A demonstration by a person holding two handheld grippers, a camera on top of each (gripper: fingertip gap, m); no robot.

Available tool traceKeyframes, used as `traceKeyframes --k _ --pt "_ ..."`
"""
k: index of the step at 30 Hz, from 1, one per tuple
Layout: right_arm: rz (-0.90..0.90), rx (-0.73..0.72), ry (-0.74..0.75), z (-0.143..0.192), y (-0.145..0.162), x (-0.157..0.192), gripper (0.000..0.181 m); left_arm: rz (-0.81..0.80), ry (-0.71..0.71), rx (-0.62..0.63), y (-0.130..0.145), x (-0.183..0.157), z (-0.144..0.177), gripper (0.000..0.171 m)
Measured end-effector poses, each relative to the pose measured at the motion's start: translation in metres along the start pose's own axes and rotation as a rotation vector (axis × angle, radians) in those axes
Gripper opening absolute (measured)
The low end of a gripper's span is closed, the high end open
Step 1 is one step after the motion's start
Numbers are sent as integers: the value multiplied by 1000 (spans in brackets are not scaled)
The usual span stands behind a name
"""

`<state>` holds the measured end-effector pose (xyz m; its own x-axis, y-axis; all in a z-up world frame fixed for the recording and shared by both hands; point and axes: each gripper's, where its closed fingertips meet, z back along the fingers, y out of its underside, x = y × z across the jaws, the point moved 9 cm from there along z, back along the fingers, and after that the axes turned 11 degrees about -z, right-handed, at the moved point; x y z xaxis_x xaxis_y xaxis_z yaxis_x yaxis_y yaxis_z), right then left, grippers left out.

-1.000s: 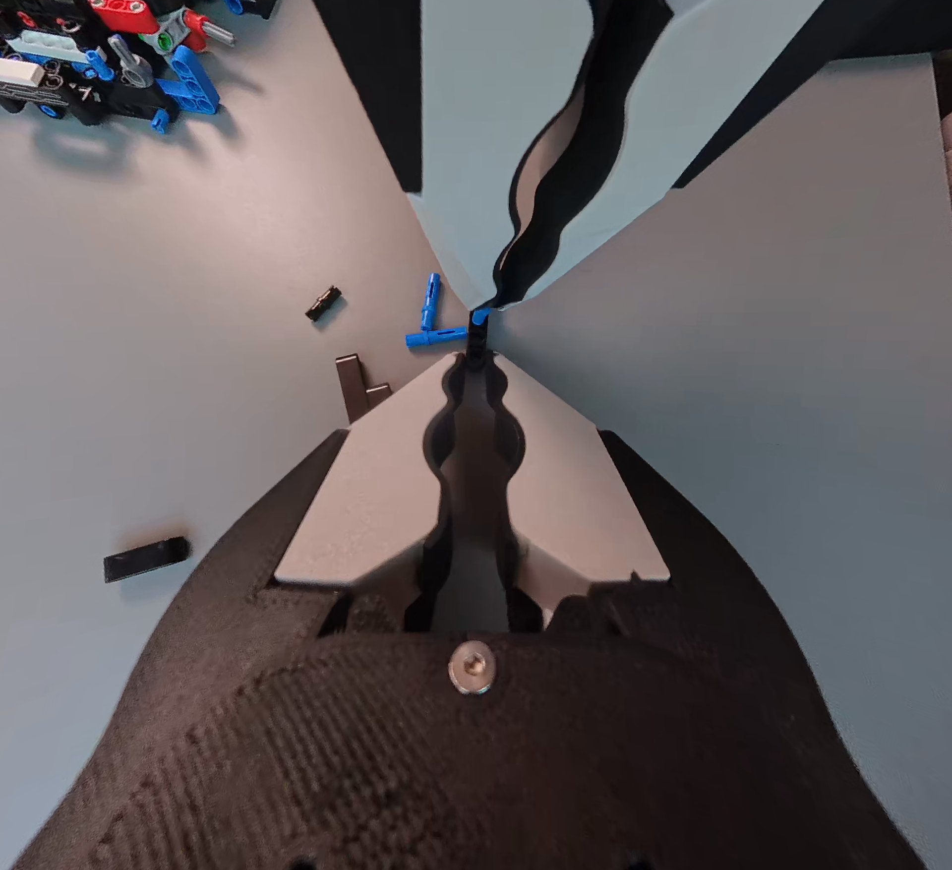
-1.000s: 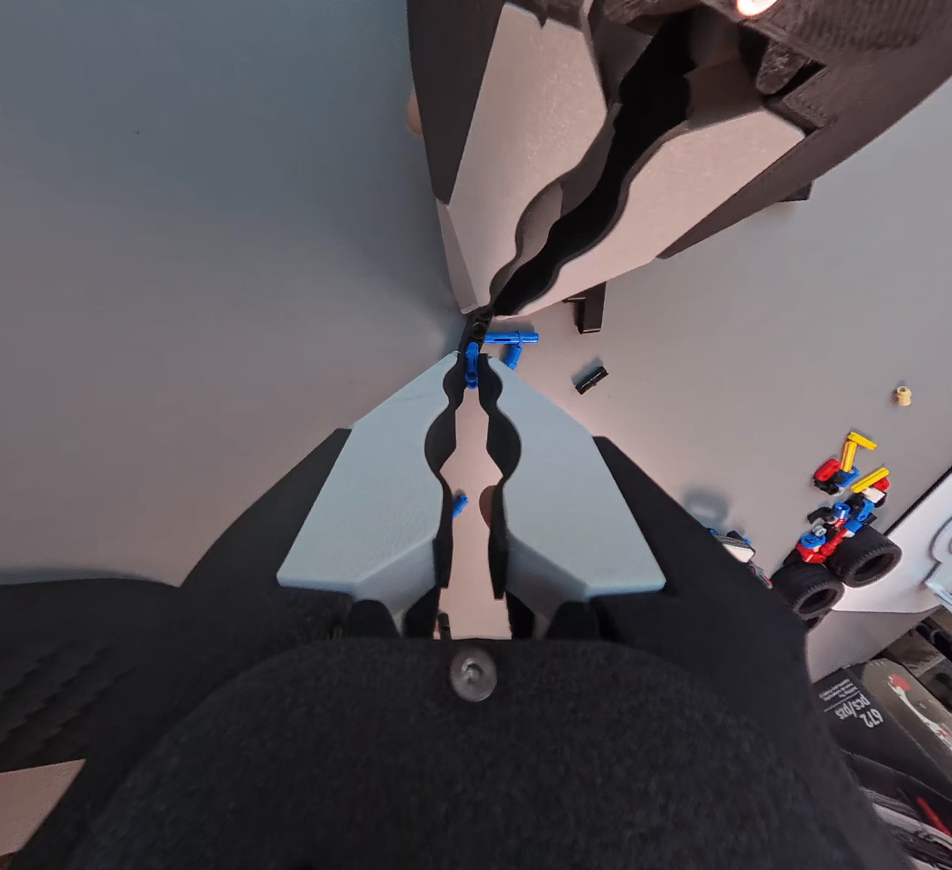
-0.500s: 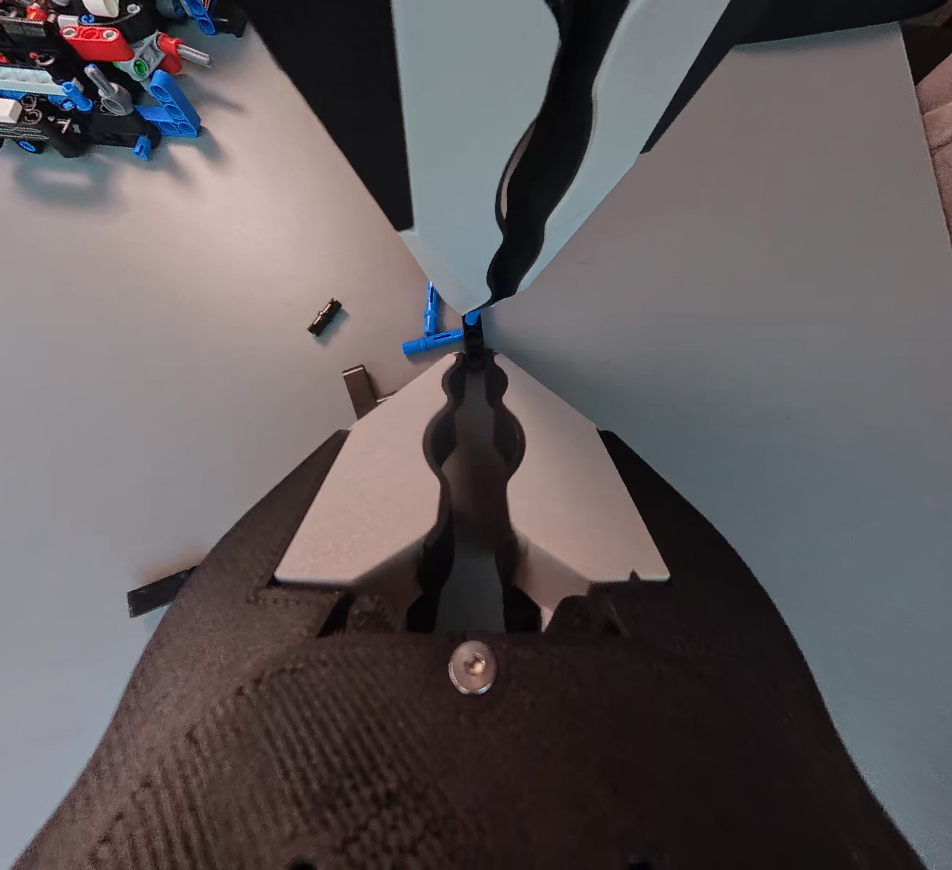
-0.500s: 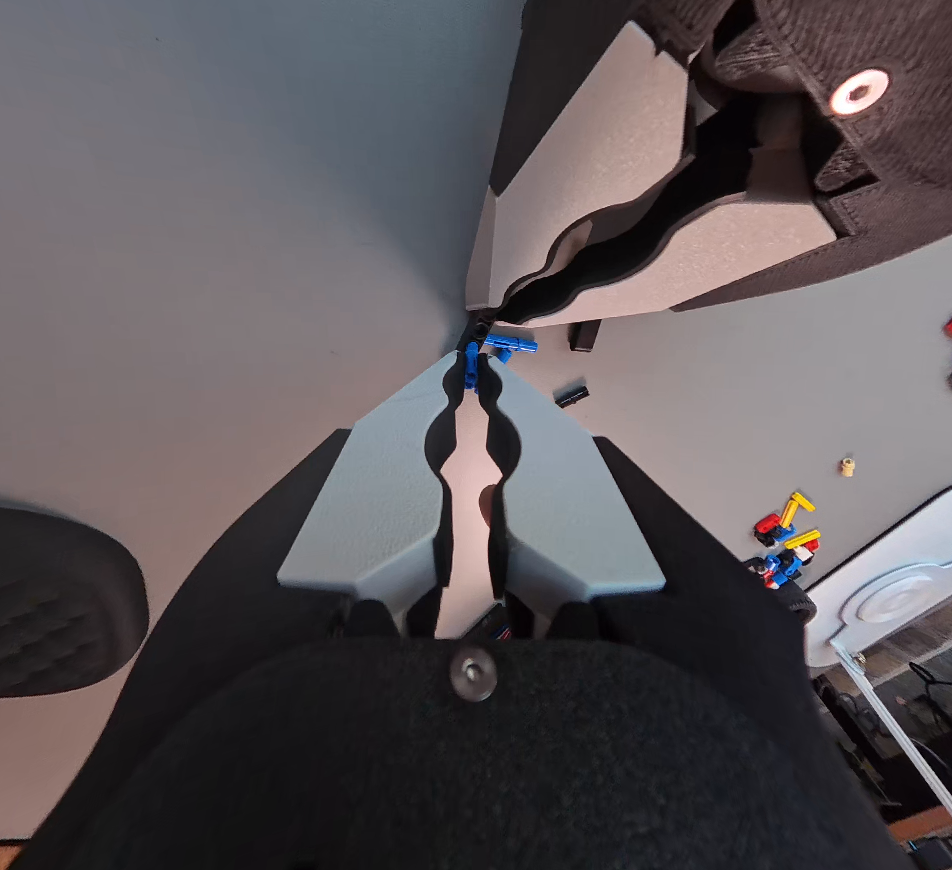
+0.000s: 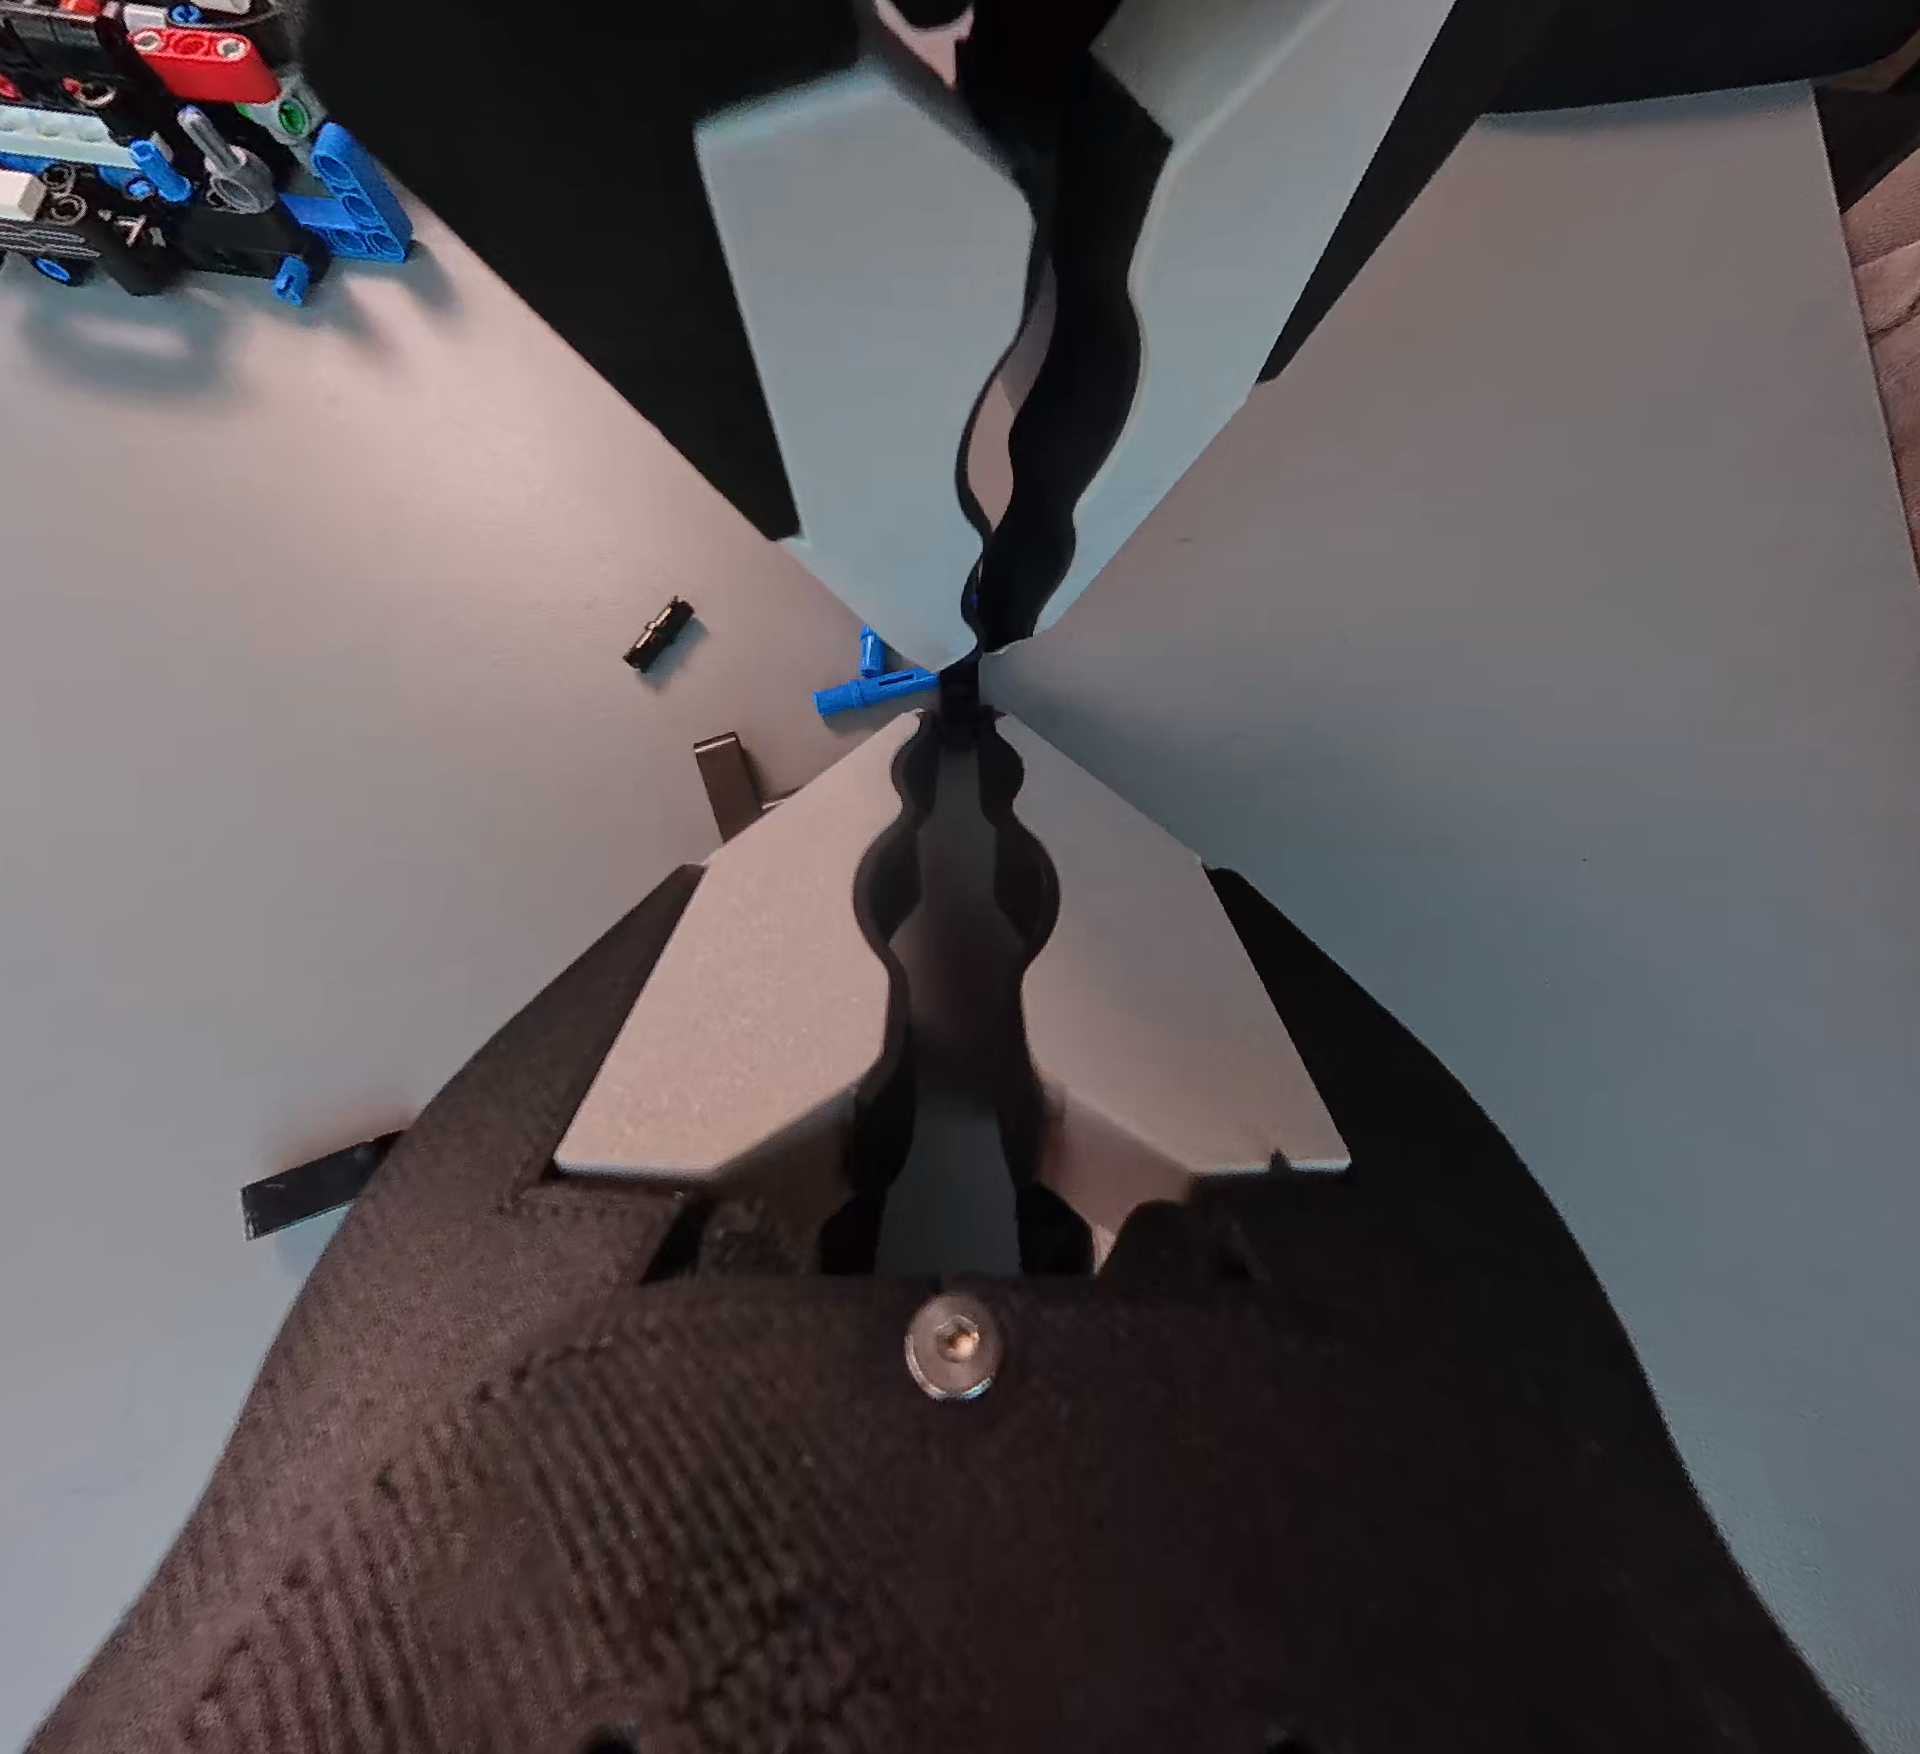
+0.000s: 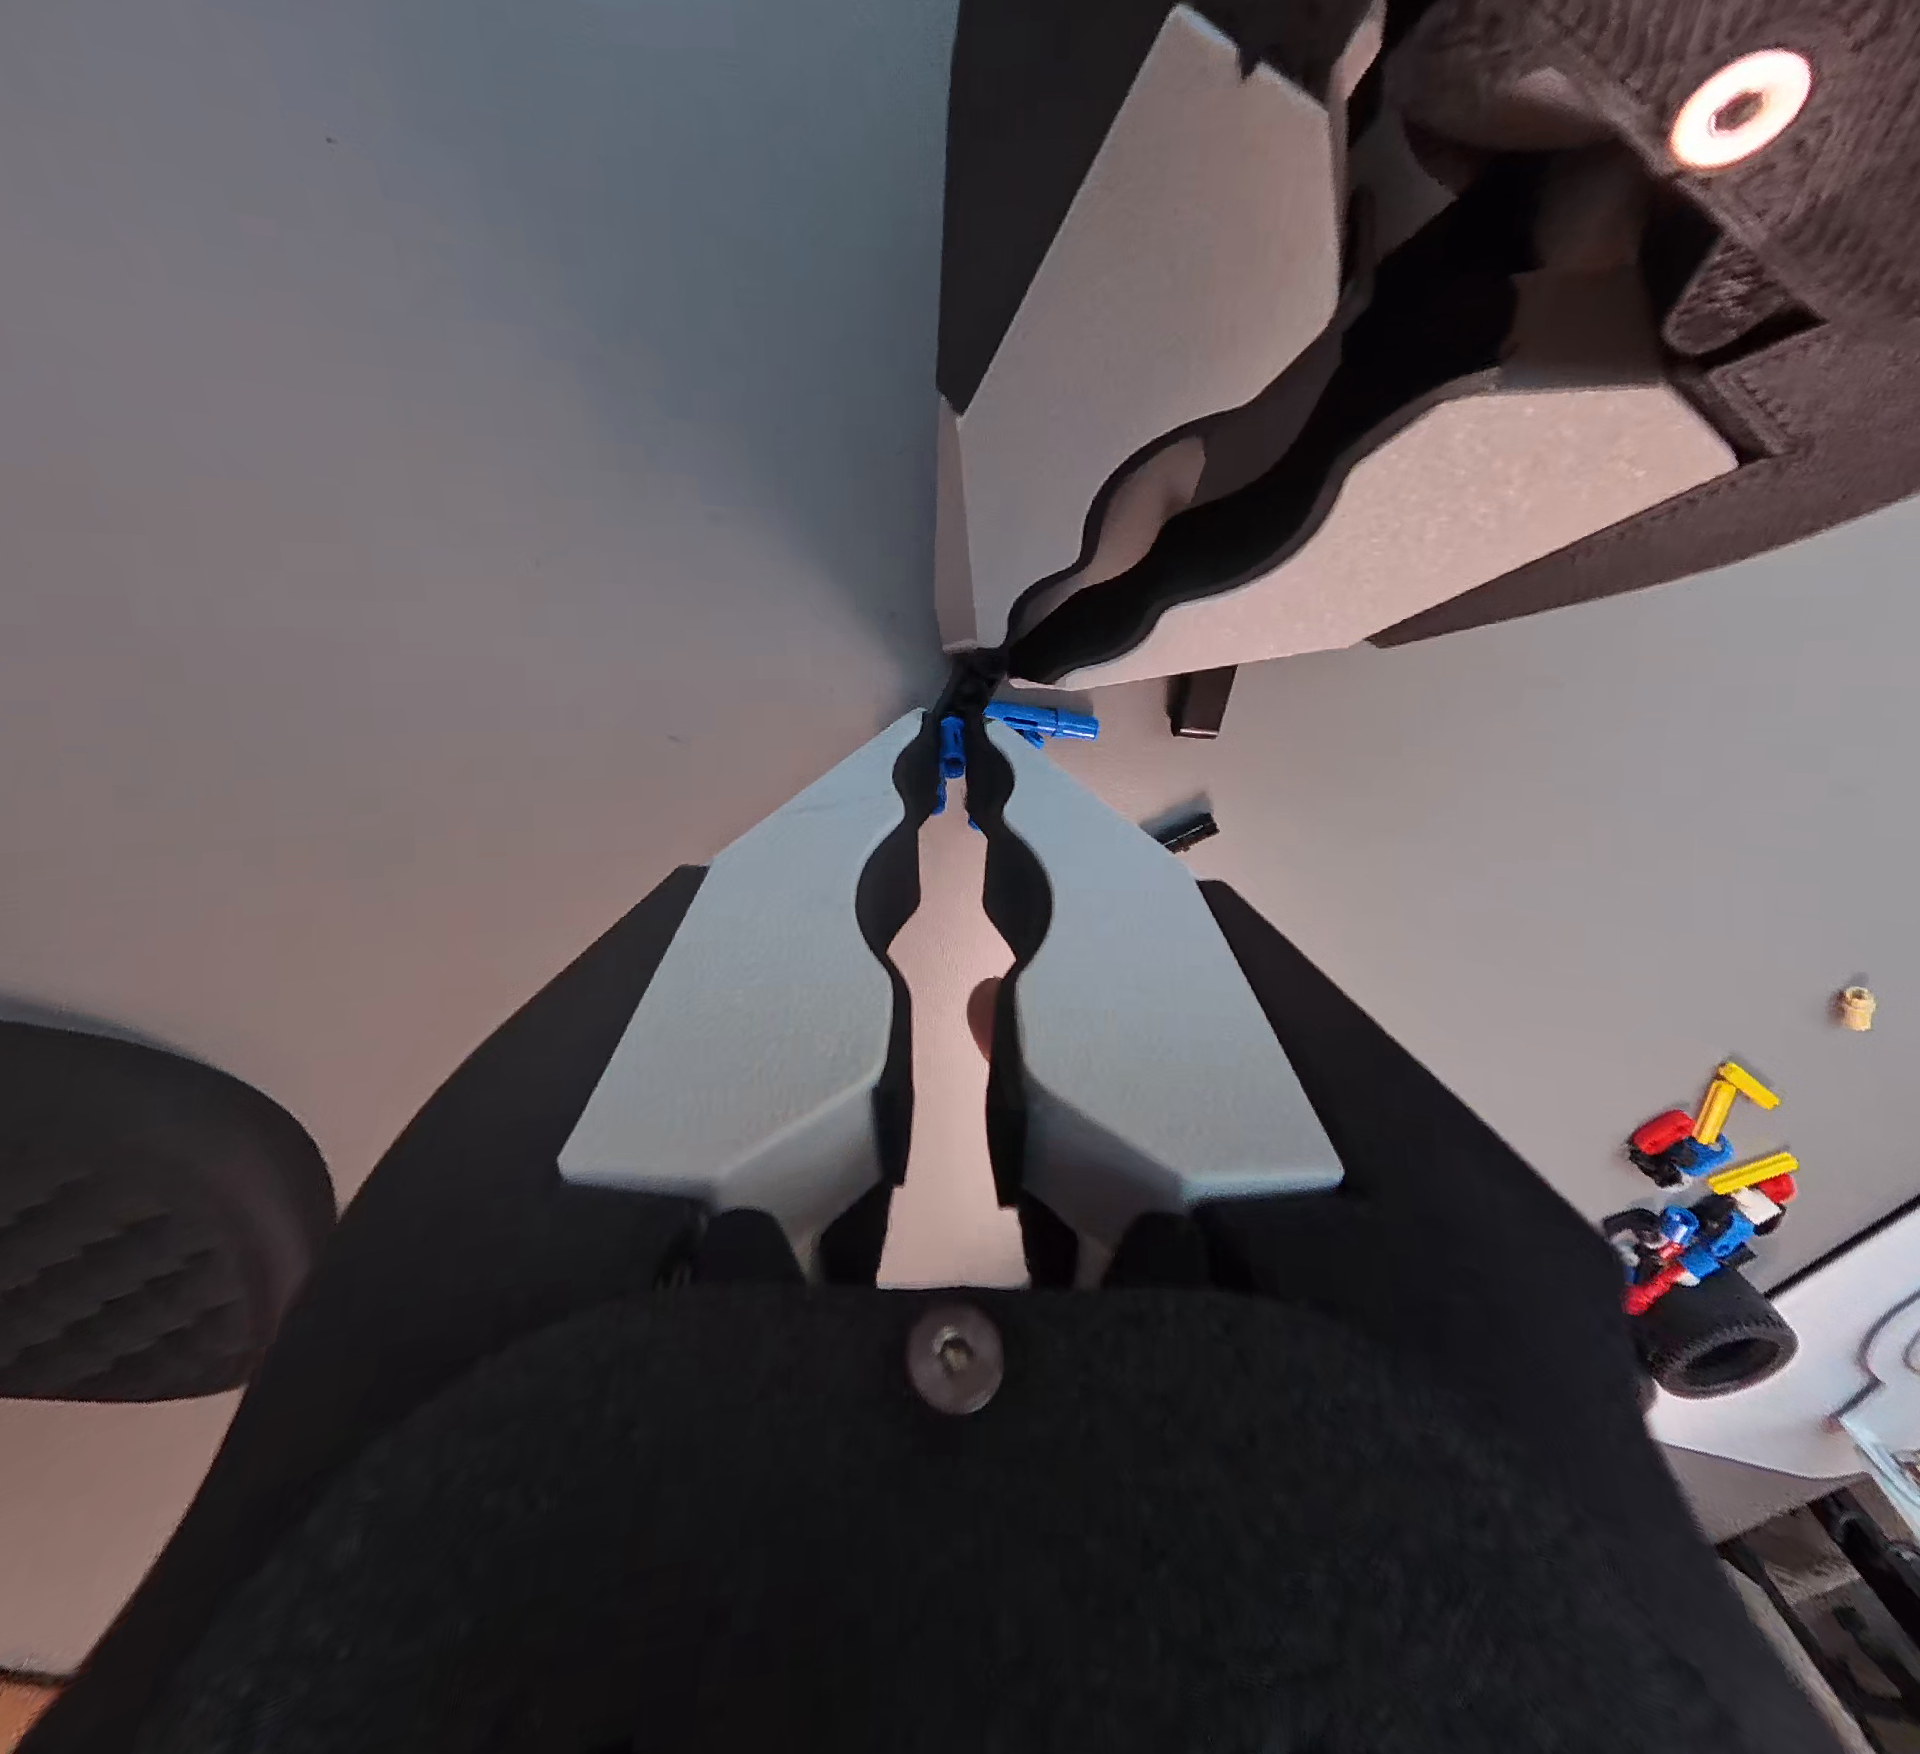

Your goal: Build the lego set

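Note:
My left gripper (image 5: 961, 725) is shut on a small black connector piece (image 5: 961, 694), held just above the grey table. My right gripper (image 6: 956, 740) is shut on a blue pin (image 6: 951, 754). The two grippers meet tip to tip, and the pin's end sits against or in the black piece (image 6: 968, 678). In the left wrist view the right gripper (image 5: 987, 650) comes in from the top and hides most of the pin. In the right wrist view the left gripper (image 6: 1003, 655) comes in from the upper right.
Two loose blue pins (image 5: 871, 691) lie beside the tips, with a short black pin (image 5: 658, 646), a black angled piece (image 5: 727, 777) and a flat black piece (image 5: 312, 1185). A part-built model (image 5: 156, 146) sits far left. A small wheeled build (image 6: 1704, 1185) and a tan stud (image 6: 1855, 1010) lie to the right. My left and right fingertips are right by each other. The part-built model (image 5: 156, 146) is about equally far from each gripper, around 20 centimetres.
The right gripper has swung round to face the left one more squarely. The blue pin's tip now shows less between the tips. The left gripper has held about still.

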<state>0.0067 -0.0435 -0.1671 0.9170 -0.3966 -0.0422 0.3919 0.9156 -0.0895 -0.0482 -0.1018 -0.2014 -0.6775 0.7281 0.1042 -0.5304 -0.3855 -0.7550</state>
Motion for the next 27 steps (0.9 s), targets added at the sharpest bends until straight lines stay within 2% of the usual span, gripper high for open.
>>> traceKeyframes --k 1,3,4,8,12,22,25,27 --pt "-6 -7 13 -1 0 1 4 -5 -5 1 0 0 0 6" --pt "-22 -17 34 0 1 1 6 1 -15 3 0 -1 0 6" --pt "-36 -27 51 2 3 1 16 1 -19 3 0 -2 0 6" --pt "-116 -123 50 14 11 5 17 -1 -25 6 -1 -2 0 6" --pt "-186 -184 69 10 14 6 3 -2 -26 7 -1 -3 -1 6" --pt "-248 -166 37 6 14 3 2 -3 -36 8 -1 -4 0 6" --pt "-266 -228 79 6 18 7 3 -1 -38 10 -1 -4 0 6" --pt "-317 -283 74 9 25 11 22 8 -41 15 -1 -4 0 6"
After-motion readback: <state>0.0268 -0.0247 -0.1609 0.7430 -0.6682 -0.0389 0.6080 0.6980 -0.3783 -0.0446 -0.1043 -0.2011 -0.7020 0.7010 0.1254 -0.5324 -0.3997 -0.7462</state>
